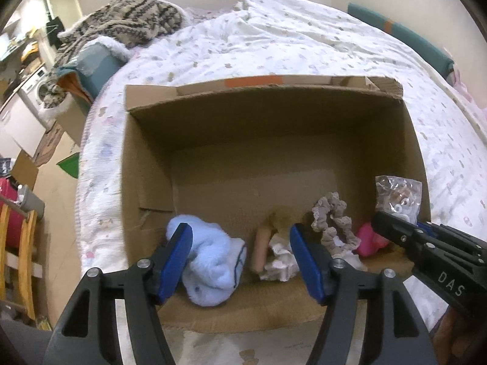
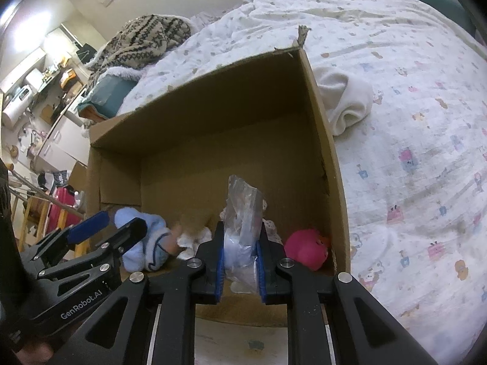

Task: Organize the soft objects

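My left gripper (image 1: 240,254) gapes empty over the box's (image 1: 146,164) near edge; my right gripper (image 2: 240,261), pinching the bag (image 2: 243,210), should sink lower before letting go.

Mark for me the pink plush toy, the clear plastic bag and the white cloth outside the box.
pink plush toy (image 2: 306,248): right wrist view, middle of its body.
clear plastic bag (image 2: 242,210): right wrist view, upper part above the pads.
white cloth (image 2: 347,103): right wrist view, centre of the bundle.

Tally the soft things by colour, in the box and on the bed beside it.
Blue: 1, towel
White: 2, frilly cloth, cloth on bed
Grey: 1, scrunchie
Pink: 1, toy
Clear: 1, bag
Total: 6
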The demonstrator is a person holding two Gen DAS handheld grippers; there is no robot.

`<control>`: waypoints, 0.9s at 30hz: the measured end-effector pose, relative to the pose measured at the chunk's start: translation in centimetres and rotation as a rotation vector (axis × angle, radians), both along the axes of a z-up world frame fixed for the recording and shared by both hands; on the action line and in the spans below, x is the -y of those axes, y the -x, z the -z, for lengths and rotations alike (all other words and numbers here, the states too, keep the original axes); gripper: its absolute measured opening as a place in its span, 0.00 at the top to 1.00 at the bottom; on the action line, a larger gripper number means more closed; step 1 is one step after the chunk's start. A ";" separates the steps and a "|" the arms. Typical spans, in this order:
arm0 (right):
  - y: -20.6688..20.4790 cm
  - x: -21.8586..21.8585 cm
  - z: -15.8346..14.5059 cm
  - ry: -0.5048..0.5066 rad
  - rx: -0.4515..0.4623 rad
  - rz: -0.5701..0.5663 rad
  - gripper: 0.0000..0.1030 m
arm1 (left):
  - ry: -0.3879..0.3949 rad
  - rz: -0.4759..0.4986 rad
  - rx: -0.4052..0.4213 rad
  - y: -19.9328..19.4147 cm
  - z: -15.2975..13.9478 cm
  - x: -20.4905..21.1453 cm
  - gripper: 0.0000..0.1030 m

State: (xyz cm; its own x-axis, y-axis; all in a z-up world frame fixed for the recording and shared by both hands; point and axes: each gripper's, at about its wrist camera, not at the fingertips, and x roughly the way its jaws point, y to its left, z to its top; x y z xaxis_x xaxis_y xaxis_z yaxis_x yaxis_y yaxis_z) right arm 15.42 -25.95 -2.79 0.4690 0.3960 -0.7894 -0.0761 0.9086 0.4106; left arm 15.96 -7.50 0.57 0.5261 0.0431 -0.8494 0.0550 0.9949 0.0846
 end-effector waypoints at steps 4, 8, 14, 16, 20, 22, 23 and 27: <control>0.3 -0.1 -0.5 -0.005 0.022 -0.012 0.68 | -0.017 -0.013 0.047 0.6 -0.9 -0.2 0.38; 0.8 -0.8 -1.0 0.064 0.057 -0.024 0.64 | -0.031 -0.028 0.062 0.8 -1.4 -0.5 0.38; 1.7 -0.5 -2.3 0.076 0.119 0.012 0.27 | -0.031 -0.066 0.085 1.4 -2.4 -1.8 0.38; 2.2 -0.4 -2.9 0.087 0.152 0.024 0.18 | -0.010 -0.072 0.090 1.8 -2.9 -2.5 0.34; 3.2 0.3 -3.8 0.050 0.191 0.062 0.00 | 0.018 -0.089 0.109 3.1 -3.7 -3.5 0.20; 3.5 0.2 -4.4 0.068 0.193 0.113 0.00 | 0.031 -0.088 0.113 3.7 -4.0 -4.0 0.13; 3.4 0.0 -4.9 0.086 0.193 0.125 0.00 | 0.048 -0.078 0.121 4.2 -4.2 -4.3 0.08; 4.3 -0.8 -6.8 0.159 0.232 0.118 0.00 | 0.074 -0.073 0.166 5.7 -5.4 -5.4 0.00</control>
